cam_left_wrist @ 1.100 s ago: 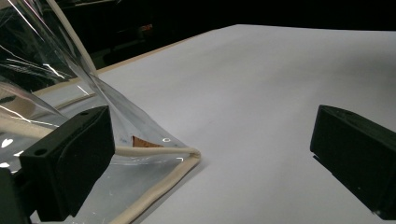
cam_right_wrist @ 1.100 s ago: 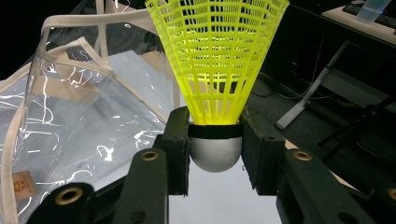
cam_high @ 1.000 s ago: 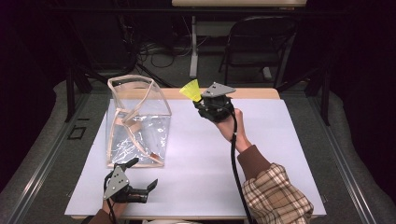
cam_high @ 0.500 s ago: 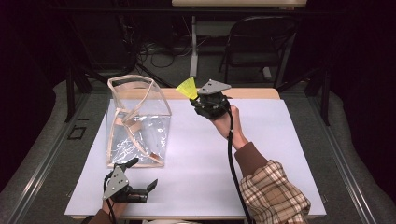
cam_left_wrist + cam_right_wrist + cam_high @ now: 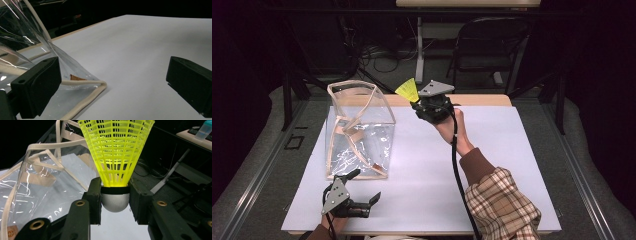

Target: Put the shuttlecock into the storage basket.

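The right gripper [image 5: 416, 103] is raised over the far edge of the worktop [image 5: 512, 165], its fingers [image 5: 95, 195] clamped on the grey base of a yellow shuttlecock [image 5: 115, 152], just beside the top of the clear plastic bag [image 5: 357, 130]. The left gripper [image 5: 362, 192] rests at the near edge, by the bag's near corner, fingers [image 5: 37, 85] wide apart with nothing between them.
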Demonstrator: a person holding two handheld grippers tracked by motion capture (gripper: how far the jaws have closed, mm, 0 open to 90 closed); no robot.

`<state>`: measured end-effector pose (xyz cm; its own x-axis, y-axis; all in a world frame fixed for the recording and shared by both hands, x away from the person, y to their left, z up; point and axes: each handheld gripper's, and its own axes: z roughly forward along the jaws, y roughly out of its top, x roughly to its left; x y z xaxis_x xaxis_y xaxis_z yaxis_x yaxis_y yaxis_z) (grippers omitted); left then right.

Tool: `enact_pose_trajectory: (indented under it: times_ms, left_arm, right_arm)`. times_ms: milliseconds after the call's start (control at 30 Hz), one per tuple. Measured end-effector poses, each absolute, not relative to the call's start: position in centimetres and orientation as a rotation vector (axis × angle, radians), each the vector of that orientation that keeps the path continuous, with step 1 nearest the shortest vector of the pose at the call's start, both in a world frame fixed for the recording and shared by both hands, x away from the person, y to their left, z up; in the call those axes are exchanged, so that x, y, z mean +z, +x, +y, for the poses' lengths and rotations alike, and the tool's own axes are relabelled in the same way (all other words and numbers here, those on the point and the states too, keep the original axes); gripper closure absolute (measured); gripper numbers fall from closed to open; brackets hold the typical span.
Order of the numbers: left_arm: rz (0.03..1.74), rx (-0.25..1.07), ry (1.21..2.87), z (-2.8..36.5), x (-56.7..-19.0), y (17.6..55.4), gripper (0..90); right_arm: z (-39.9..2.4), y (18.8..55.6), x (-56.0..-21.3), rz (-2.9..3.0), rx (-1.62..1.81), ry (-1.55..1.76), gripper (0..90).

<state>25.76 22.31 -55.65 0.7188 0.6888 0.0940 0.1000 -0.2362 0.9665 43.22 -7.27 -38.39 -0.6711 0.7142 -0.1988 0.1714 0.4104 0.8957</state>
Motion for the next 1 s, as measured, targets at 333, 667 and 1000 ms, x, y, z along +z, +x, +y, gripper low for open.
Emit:
enact_pose_trajectory:
  times_ms: [333, 667, 1000]
  left_arm:
    - [0.628, 0.621, 1.741, 22.3, -55.6, 25.7, 0.0]
    - [0.631, 0.623, 1.745, 22.4, -55.6, 25.8, 0.0]
    - [0.632, 0.623, 1.743, 22.4, -55.6, 25.8, 0.0]
  right_arm:
    - [-6.4, 43.8, -38.0, 2.111, 1.239, 0.733, 65.0]
    - [-5.6, 44.3, -38.0, 2.121, 1.243, 0.729, 65.0]
    - [-4.8, 45.0, -37.5, 2.131, 1.240, 0.720, 65.0]
